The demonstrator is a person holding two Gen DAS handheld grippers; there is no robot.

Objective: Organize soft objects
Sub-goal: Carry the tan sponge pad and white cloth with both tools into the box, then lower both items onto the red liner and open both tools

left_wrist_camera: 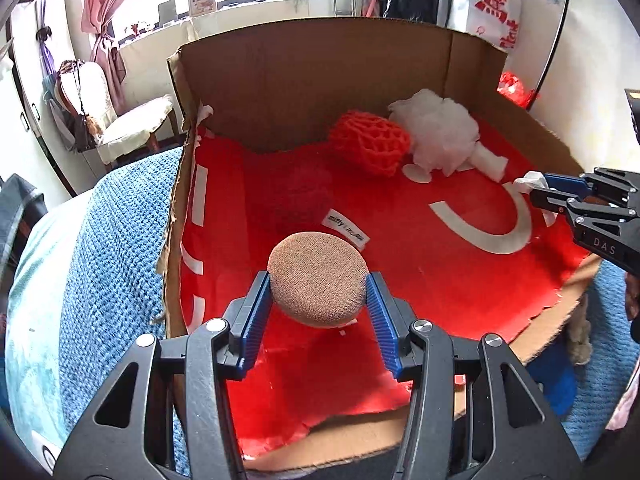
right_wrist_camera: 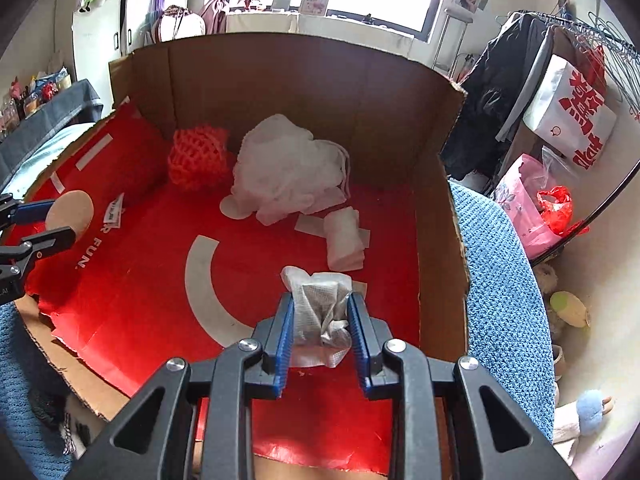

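With the left gripper (left_wrist_camera: pixel 319 289) fingers clamped on a tan sponge (left_wrist_camera: pixel 318 278) and the right gripper (right_wrist_camera: pixel 322 309) fingers clamped on what looks like crumpled tissue (right_wrist_camera: pixel 322 312), both above the box's (right_wrist_camera: pixel 440 208) near edge, lower each near the back-corner pile before letting go.

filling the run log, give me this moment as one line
left gripper: shut on tan round pad | right gripper: shut on crumpled white wipe | both over cardboard box

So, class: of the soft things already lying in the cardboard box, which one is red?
The red foam net, by the back wall left of the white mesh puff; the puff and folded pads are white.
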